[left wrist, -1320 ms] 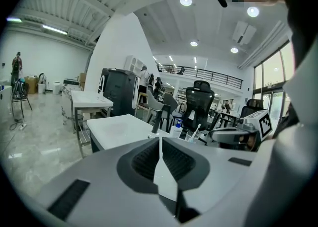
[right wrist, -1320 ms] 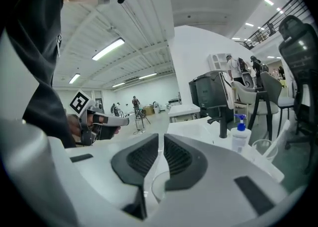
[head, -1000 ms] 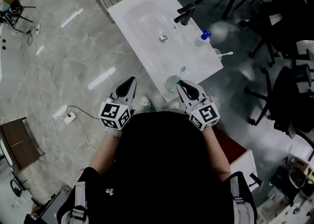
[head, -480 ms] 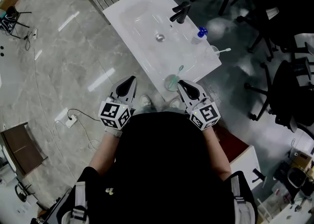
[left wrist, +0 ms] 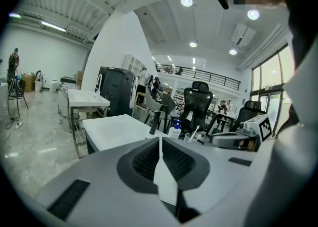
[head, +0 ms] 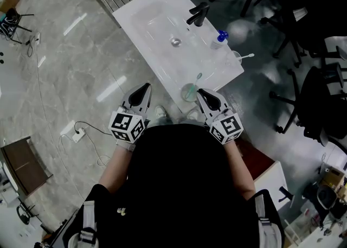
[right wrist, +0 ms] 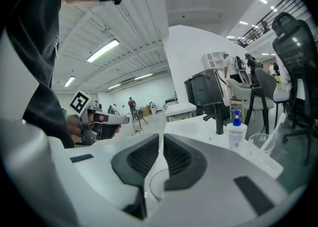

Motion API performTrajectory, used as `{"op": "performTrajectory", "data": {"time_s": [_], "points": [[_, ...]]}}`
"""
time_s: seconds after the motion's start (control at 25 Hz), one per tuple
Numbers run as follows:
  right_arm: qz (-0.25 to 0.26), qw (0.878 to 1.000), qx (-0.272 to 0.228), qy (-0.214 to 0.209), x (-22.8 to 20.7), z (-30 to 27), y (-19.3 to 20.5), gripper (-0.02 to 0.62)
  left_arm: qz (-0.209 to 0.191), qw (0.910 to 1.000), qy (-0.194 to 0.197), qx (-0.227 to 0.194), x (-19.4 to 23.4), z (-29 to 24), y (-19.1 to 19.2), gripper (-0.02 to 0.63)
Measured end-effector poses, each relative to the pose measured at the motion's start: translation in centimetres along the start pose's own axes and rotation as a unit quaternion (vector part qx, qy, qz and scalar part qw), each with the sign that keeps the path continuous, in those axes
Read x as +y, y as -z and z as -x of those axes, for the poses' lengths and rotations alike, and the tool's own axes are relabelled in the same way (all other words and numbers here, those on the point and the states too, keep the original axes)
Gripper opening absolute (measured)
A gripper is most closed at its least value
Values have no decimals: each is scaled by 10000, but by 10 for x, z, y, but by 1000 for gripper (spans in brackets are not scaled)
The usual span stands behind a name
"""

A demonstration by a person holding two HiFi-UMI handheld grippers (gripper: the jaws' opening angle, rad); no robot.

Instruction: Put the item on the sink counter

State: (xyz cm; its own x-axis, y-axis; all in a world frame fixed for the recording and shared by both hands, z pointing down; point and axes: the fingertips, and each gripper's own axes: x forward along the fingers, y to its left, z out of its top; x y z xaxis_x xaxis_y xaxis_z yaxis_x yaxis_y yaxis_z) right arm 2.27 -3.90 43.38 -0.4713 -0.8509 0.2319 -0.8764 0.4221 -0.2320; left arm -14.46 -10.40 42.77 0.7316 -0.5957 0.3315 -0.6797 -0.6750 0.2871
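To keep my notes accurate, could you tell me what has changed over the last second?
Nothing visibly moved, was taken or let go; only the head view shifted slightly. The left gripper and right gripper stayed shut, and the clear cup stayed at the near edge of the sink counter by the right gripper's tips.
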Motion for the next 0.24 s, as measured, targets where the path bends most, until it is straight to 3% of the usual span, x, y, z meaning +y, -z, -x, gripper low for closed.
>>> {"op": "performTrajectory", "data": {"time_s": [0.24], "points": [[-98, 9999, -113, -44, -3, 1, -3, 48, 27, 10000, -24, 0, 0, -2, 0, 34]]}}
